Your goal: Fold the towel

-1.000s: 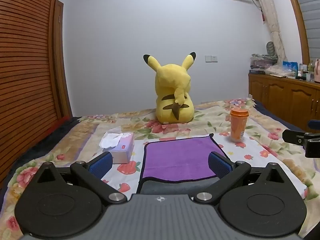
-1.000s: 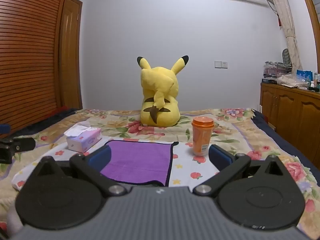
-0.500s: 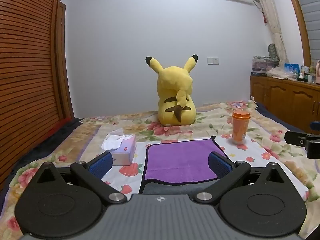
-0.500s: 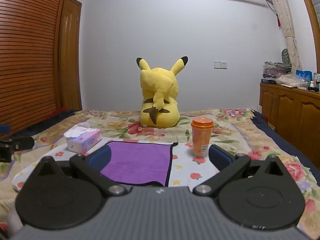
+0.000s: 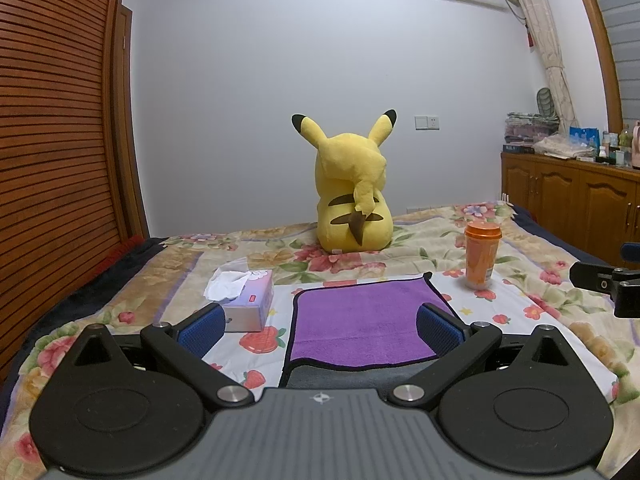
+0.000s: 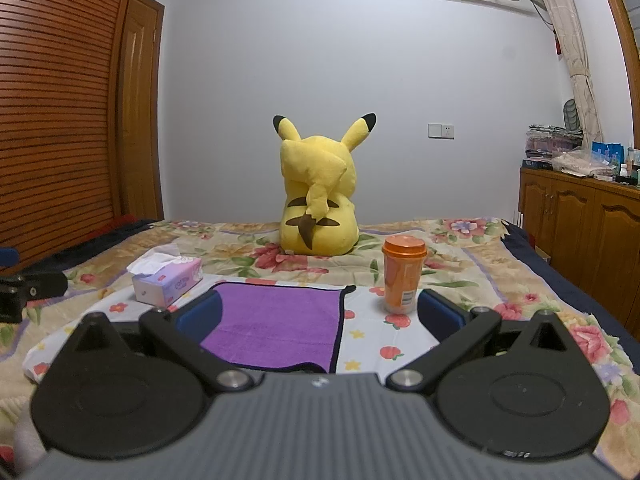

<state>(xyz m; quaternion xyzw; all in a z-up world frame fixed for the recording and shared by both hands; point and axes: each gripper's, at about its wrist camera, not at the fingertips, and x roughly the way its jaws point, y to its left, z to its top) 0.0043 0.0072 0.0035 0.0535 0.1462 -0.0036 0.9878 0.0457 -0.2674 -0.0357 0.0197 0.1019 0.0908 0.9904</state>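
A purple towel (image 5: 360, 320) with a dark hem lies flat on the flowered bedspread; its near edge is turned up and shows a grey underside. It also shows in the right wrist view (image 6: 276, 320). My left gripper (image 5: 320, 326) is open and empty, hovering just short of the towel's near edge. My right gripper (image 6: 320, 314) is open and empty, near the towel's front right corner. The right gripper's tip shows at the right edge of the left wrist view (image 5: 604, 280).
A tissue box (image 5: 246, 300) stands left of the towel and an orange lidded cup (image 5: 482, 254) right of it. A yellow plush toy (image 5: 352, 196) sits behind. A wooden cabinet (image 5: 580, 200) is on the right, a slatted wooden wall (image 5: 52, 160) on the left.
Both grippers stay open and empty. The left view has tilted slightly upward and drifted, so the towel, cup and plush sit a little lower. The right view is nearly unchanged.
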